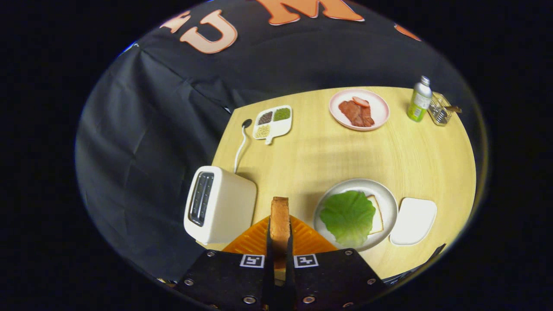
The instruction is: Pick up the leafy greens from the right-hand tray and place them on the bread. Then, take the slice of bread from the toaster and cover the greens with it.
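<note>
My gripper (pixel 280 235) is shut on a slice of toasted bread (pixel 280 218), held edge-up between both fingers, high over the wooden table (pixel 345 151). The white toaster (pixel 218 205) stands below and to the left of the fingers, its slot showing dark. To the right of the fingers sits a grey plate (pixel 389 203) with a slice of bread (pixel 376 216) on it. A green leaf (pixel 349 216) lies on that bread and covers most of it.
A white tray (pixel 413 221) lies right of the plate. An orange ribbed mat (pixel 259 239) is under the fingers. Farther off are a pink plate of meat (pixel 380 110), a divided dish of grains (pixel 274 123), a green bottle (pixel 420 100), a wire basket (pixel 440 110) and the toaster's cord (pixel 241 144).
</note>
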Motion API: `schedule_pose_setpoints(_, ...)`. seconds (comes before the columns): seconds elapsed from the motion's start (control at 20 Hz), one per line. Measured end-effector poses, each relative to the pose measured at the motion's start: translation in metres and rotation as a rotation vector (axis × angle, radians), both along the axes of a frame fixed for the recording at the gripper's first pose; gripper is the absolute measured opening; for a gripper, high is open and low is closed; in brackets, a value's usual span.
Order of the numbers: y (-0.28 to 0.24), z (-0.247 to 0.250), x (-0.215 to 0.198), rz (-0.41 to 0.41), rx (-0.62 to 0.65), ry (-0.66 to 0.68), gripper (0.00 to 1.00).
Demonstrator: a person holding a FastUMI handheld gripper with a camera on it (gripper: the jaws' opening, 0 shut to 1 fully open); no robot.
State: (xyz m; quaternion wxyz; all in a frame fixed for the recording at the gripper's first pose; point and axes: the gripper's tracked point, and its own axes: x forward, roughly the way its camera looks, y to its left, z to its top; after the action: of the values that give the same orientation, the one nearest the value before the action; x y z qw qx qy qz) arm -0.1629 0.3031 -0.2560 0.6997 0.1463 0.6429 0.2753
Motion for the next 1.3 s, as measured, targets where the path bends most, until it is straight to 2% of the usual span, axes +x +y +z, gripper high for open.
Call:
schedule_pose_setpoints(0.3, -0.042, -0.05, -0.01, -0.032, 0.025, 0.062, 0.1)
schedule_pose_setpoints(0.45, -0.047, -0.072, -0.017, -0.029, 0.073, 0.114, 0.1)
schedule_pose_setpoints(0.75, -0.045, -0.096, -0.005, -0.053, 0.159, 0.106, 0.1)
schedule_pose_setpoints(1.1, -0.066, -0.131, 0.006, -0.025, 0.104, 0.042, 0.12)
schedule_pose_setpoints(1.3, -0.074, -0.135, 0.013, -0.037, 0.087, 0.033, 0.21)
